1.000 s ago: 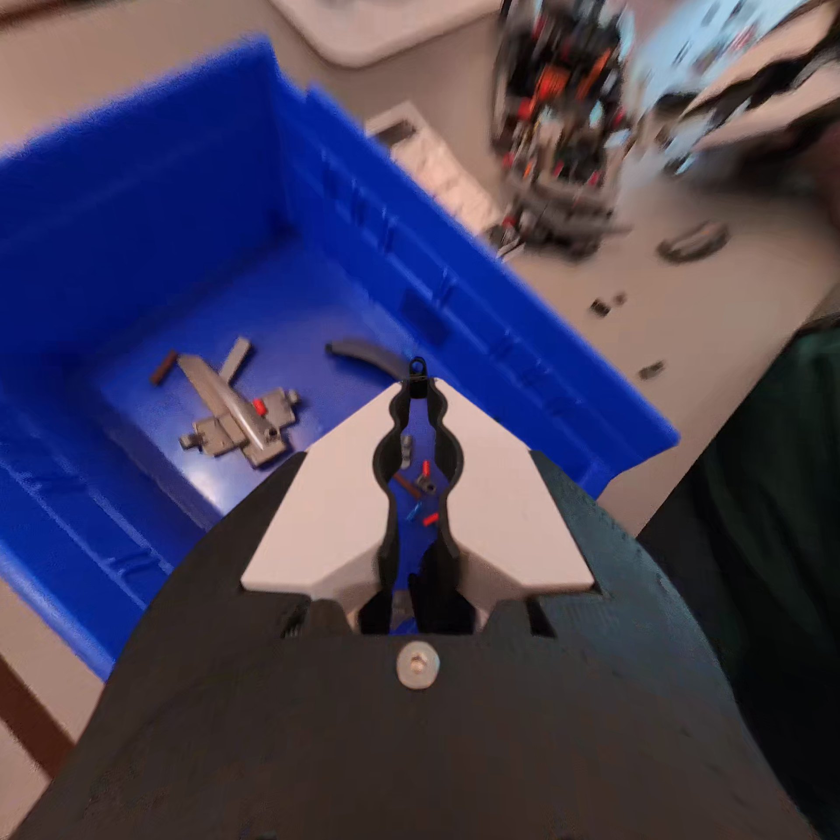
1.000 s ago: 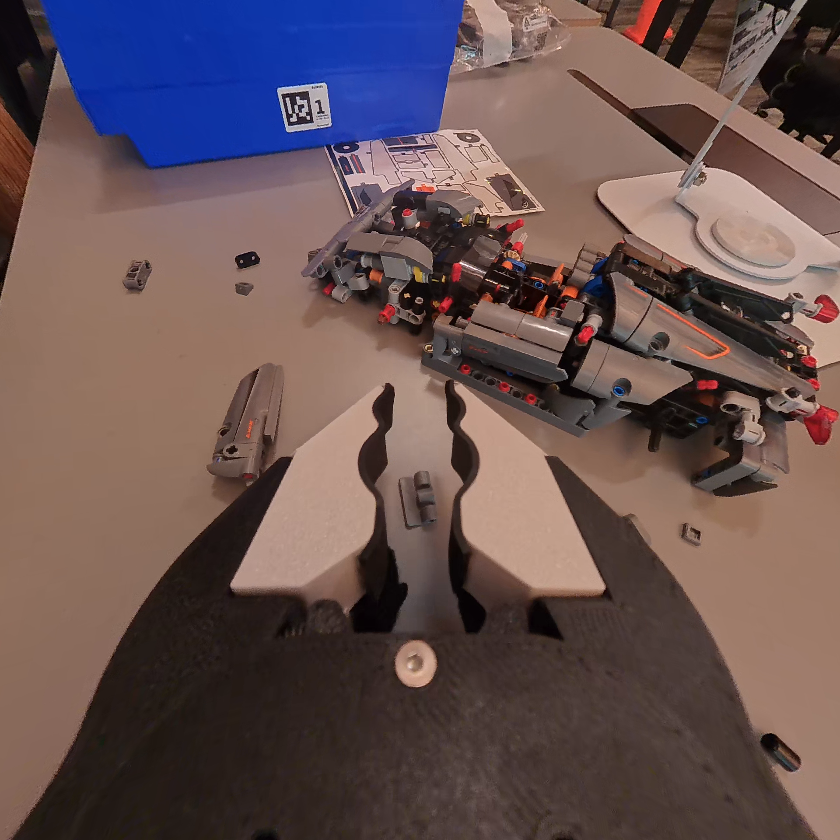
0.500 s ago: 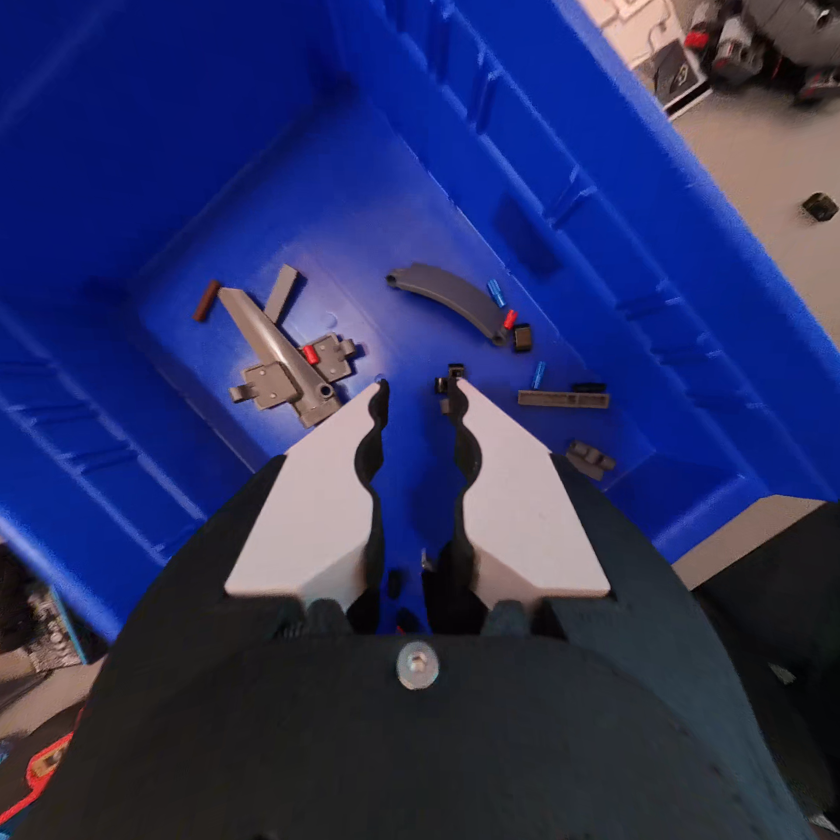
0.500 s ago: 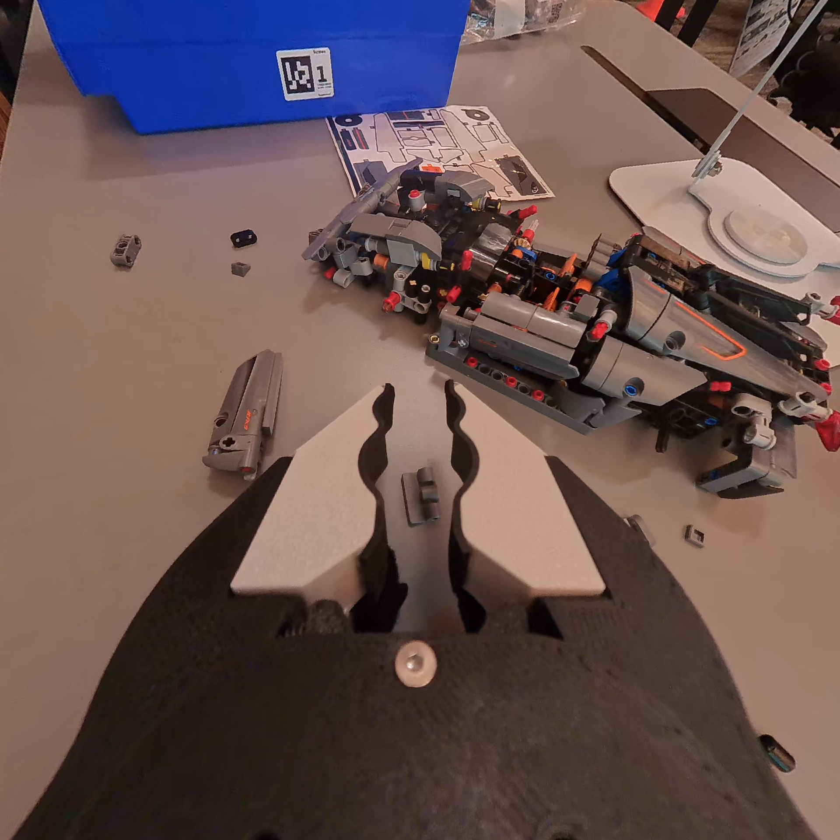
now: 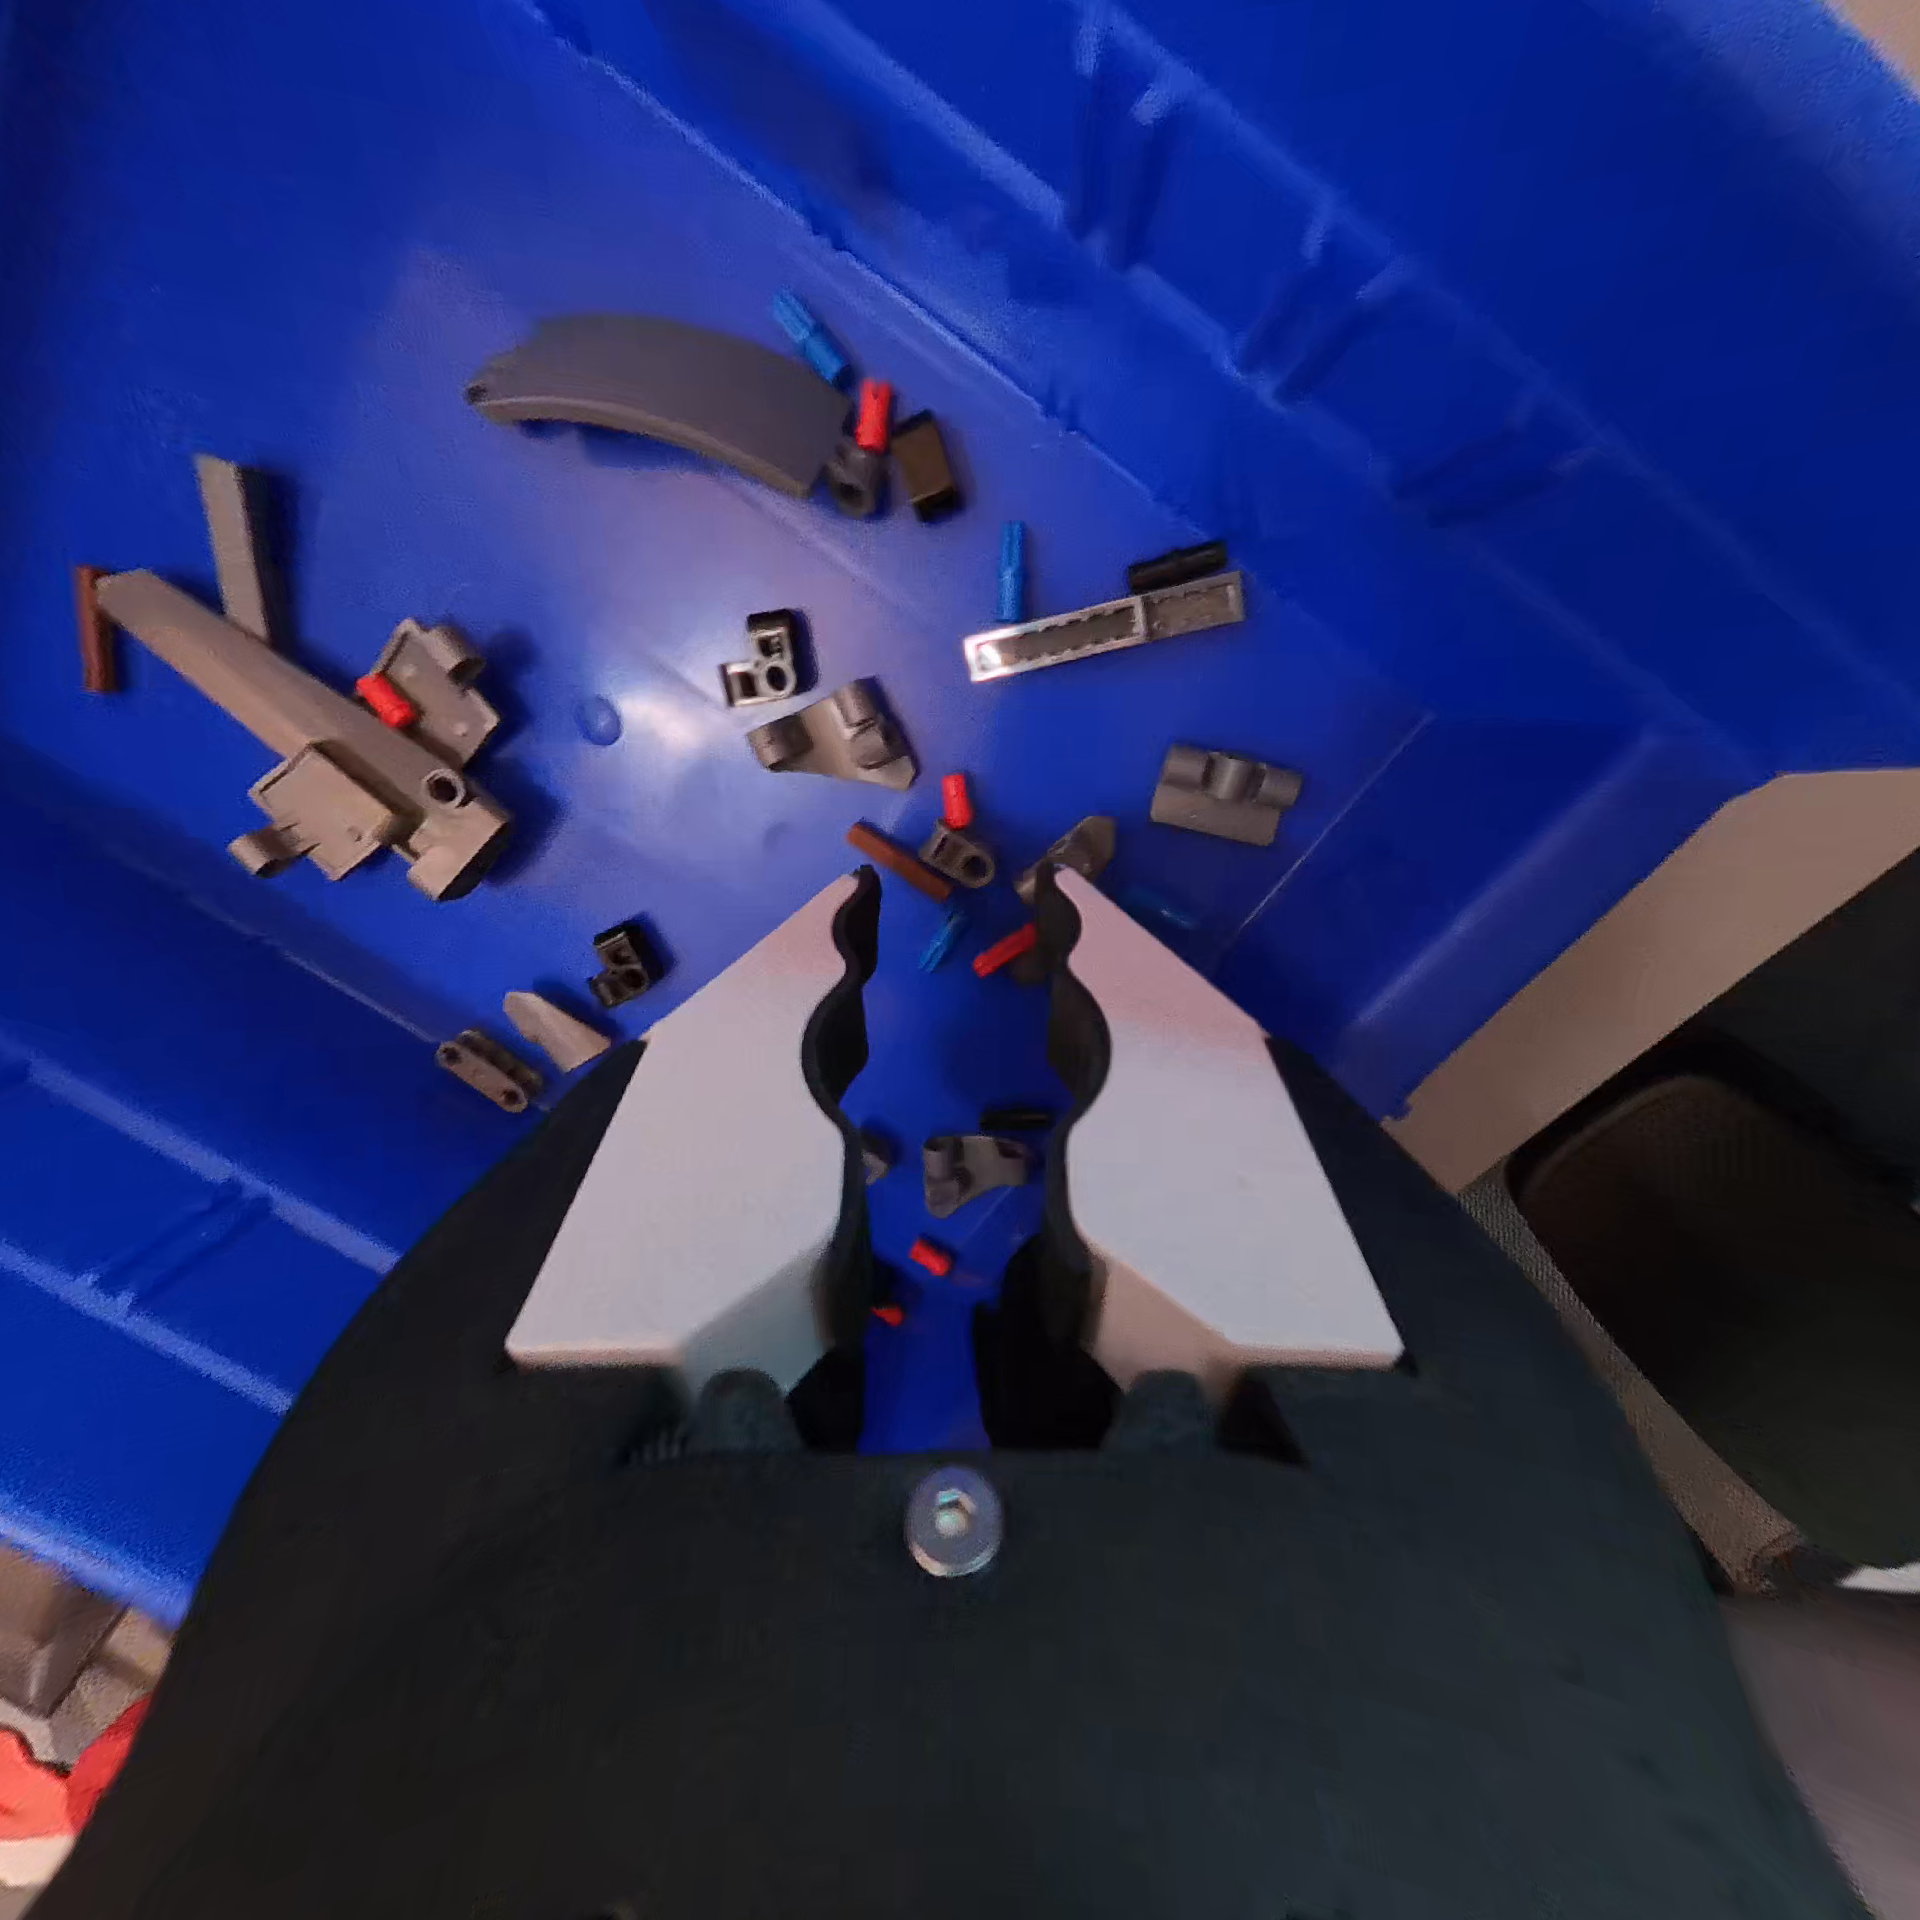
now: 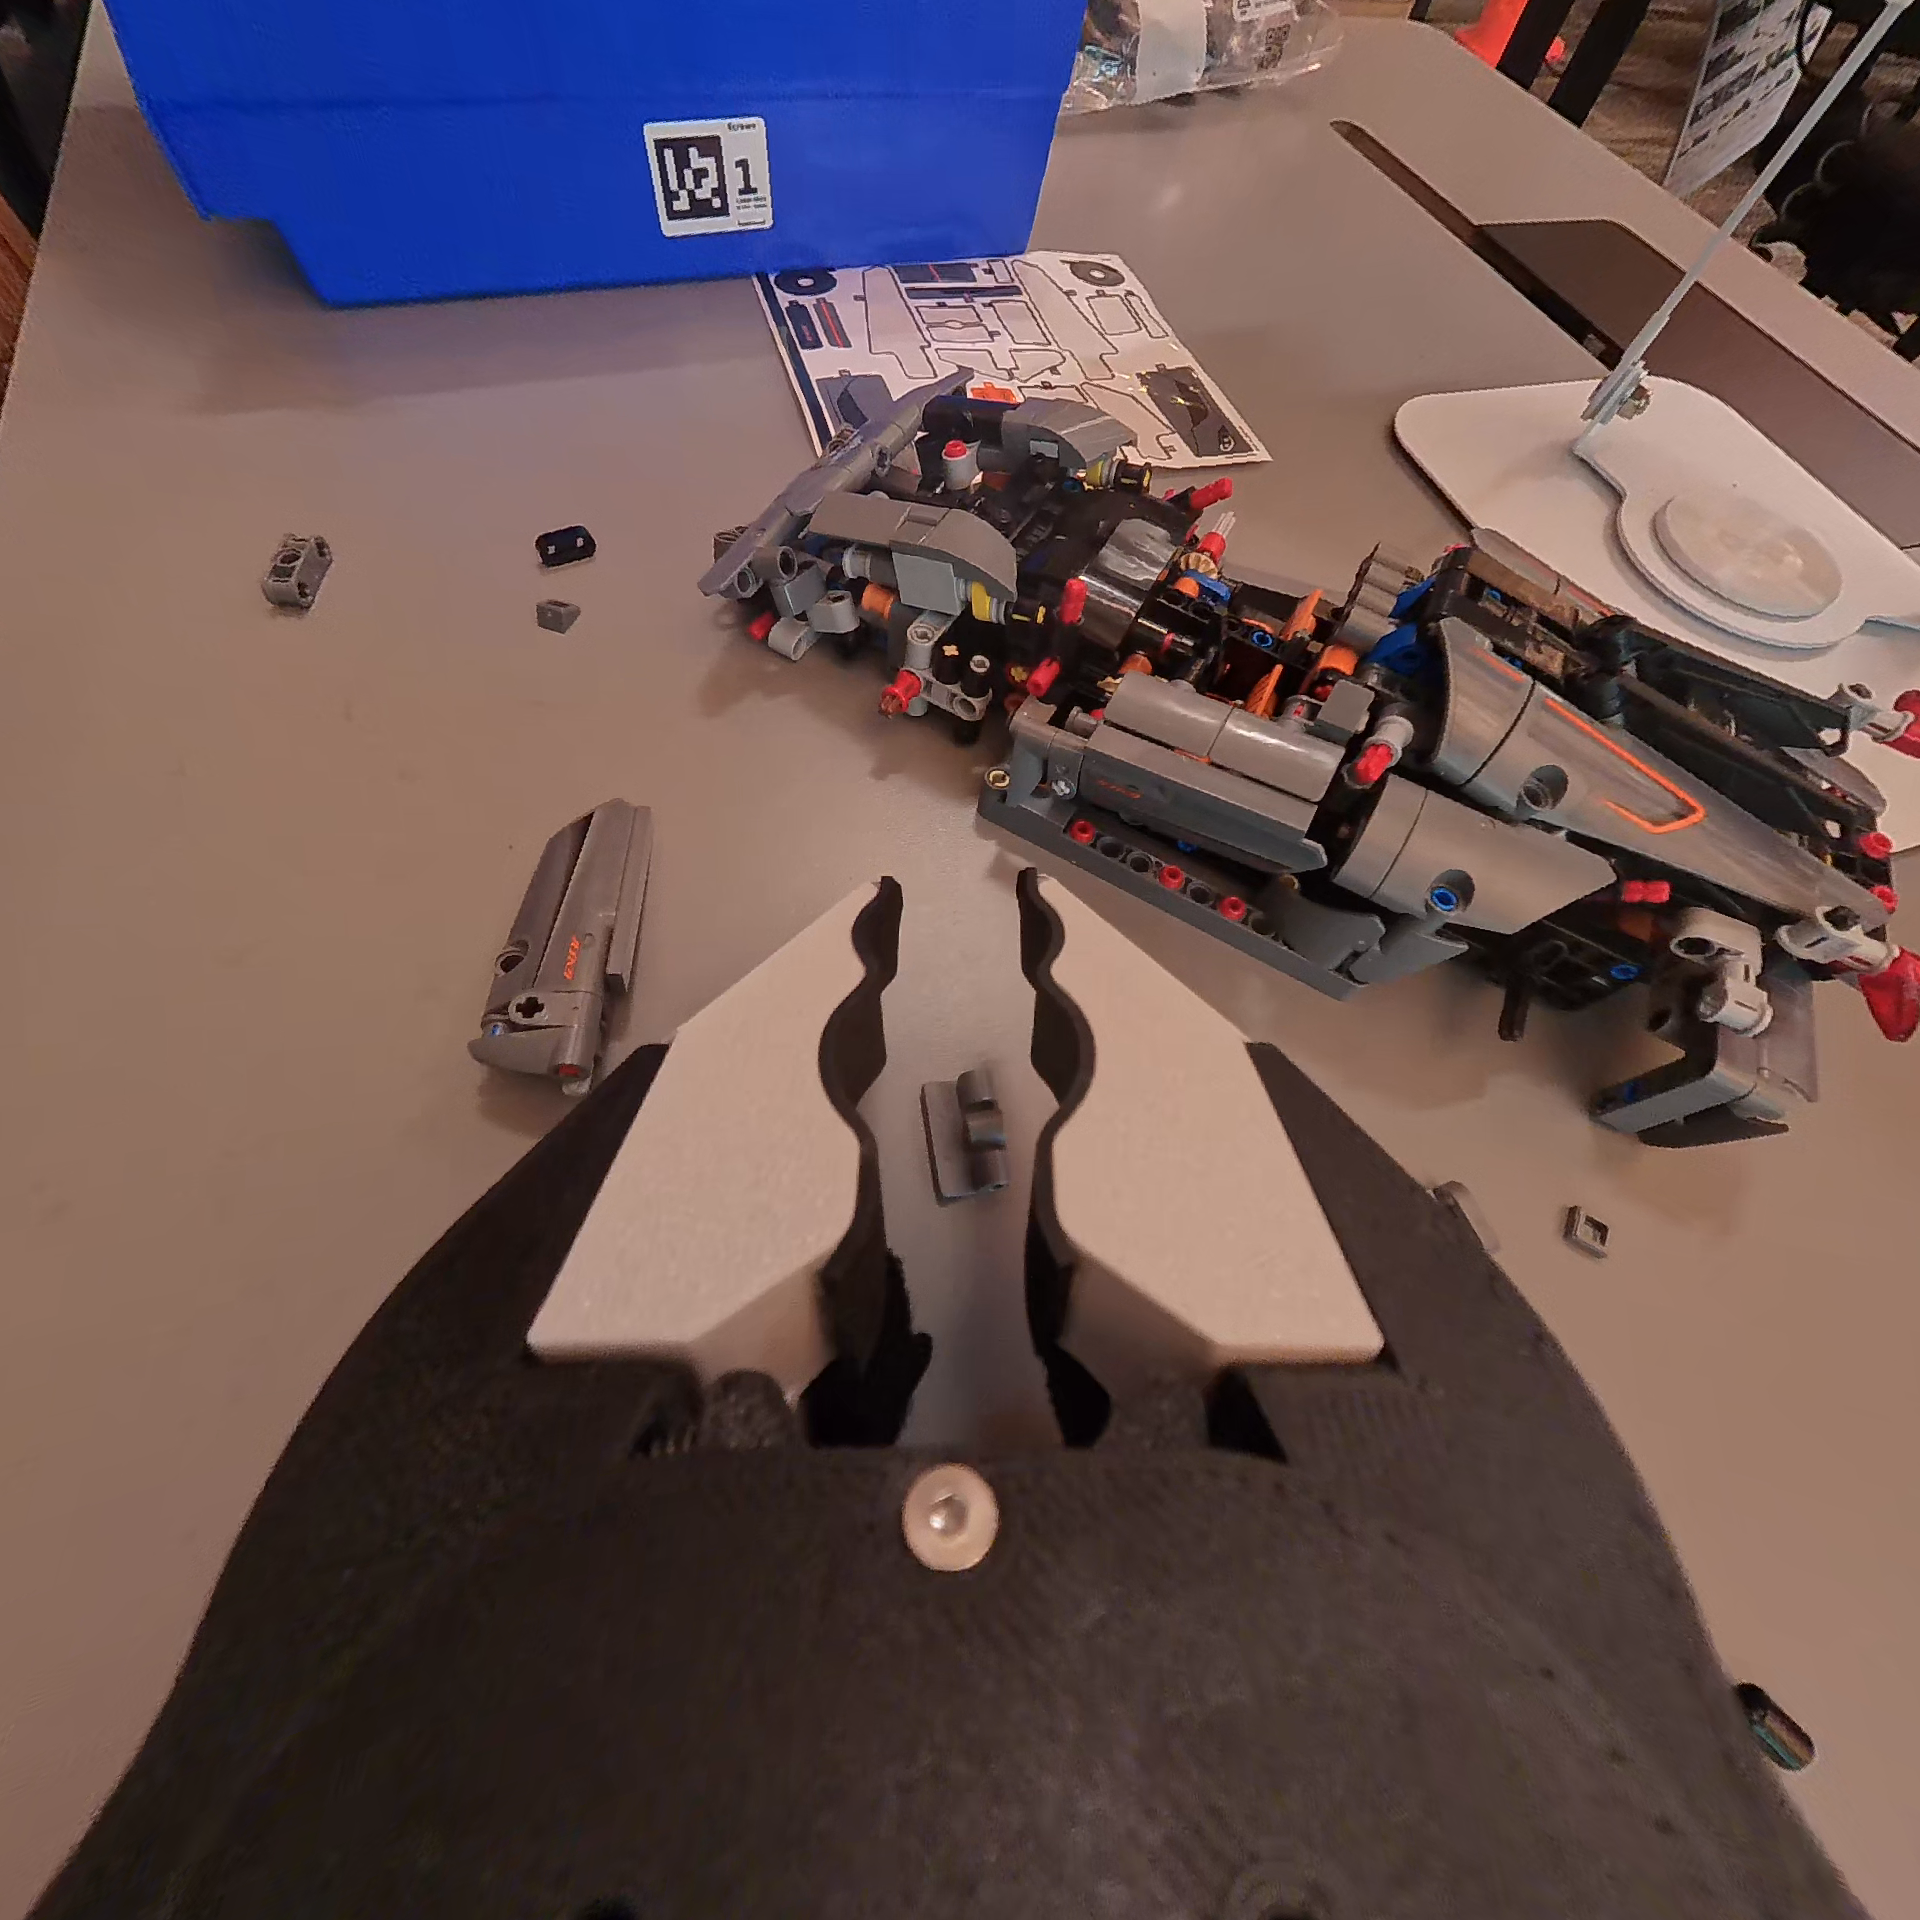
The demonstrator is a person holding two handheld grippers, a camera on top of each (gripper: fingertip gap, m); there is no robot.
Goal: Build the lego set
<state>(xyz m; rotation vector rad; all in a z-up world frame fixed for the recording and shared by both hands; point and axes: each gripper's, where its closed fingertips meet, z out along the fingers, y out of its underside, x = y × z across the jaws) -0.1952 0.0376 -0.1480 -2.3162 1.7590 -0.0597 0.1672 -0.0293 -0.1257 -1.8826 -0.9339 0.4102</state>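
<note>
My left gripper [image 5: 956, 883] is open and empty, held down inside the blue bin [image 5: 1351, 260] over several loose grey, red, blue and black pieces. A curved grey panel [image 5: 665, 400] and a long grey assembly [image 5: 312, 748] lie on the bin floor. My right gripper [image 6: 956, 883] is open and empty above the grey table [image 6: 260, 831]. A small grey clip piece [image 6: 966, 1132] lies on the table between its fingers. The half-built grey, black and orange car model [image 6: 1299, 727] lies to the right of it.
A grey cylinder-like sub-assembly [image 6: 566, 935] lies left of the right gripper. Small loose pieces [image 6: 296, 569] dot the table. The blue bin [image 6: 520, 156] stands at the back, a sticker sheet [image 6: 997, 343] before it. A white stand base [image 6: 1662, 499] is at the right. Across from one pair of fingers to the other is roughly 35 cm.
My left gripper has opened, letting go of a small black piece, and moved down into the bin, closer to the pieces. The right gripper has barely moved.
</note>
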